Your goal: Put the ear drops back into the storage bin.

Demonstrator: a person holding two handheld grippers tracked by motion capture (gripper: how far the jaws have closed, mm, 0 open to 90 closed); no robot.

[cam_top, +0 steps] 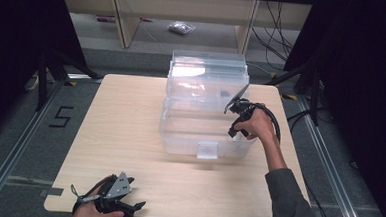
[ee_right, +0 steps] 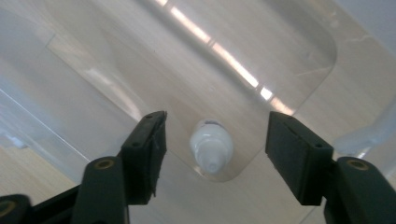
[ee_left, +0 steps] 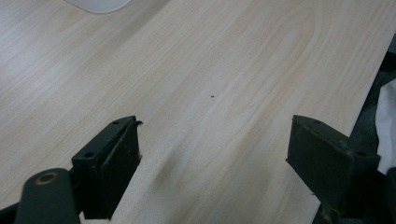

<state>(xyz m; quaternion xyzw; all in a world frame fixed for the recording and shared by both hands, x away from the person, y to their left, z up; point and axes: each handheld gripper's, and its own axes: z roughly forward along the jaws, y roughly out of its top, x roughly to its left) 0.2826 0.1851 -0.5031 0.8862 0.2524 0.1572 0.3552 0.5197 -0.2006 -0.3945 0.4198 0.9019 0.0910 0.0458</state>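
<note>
A clear plastic storage box (cam_top: 179,133) with its lid (cam_top: 208,69) raised stands on the far middle of the wooden table (cam_top: 125,120). My right gripper (cam_top: 236,122) hangs over the box's right side, jaws open and pointing down into it. In the right gripper view a small white bottle (ee_right: 211,145) lies on the box floor (ee_right: 154,74), framed between the open jaws of my right gripper (ee_right: 215,154) and below them. My left gripper (cam_top: 126,205) rests at the table's near left edge, held by a hand. In the left gripper view my left gripper (ee_left: 212,158) is open over bare wood.
A grey latch tab (cam_top: 208,150) sits on the box's front wall. Beyond the table are wooden shelf legs (cam_top: 125,20), a small bag (cam_top: 181,28) on the floor and black cables (cam_top: 277,38). Dark stands flank both sides of the table.
</note>
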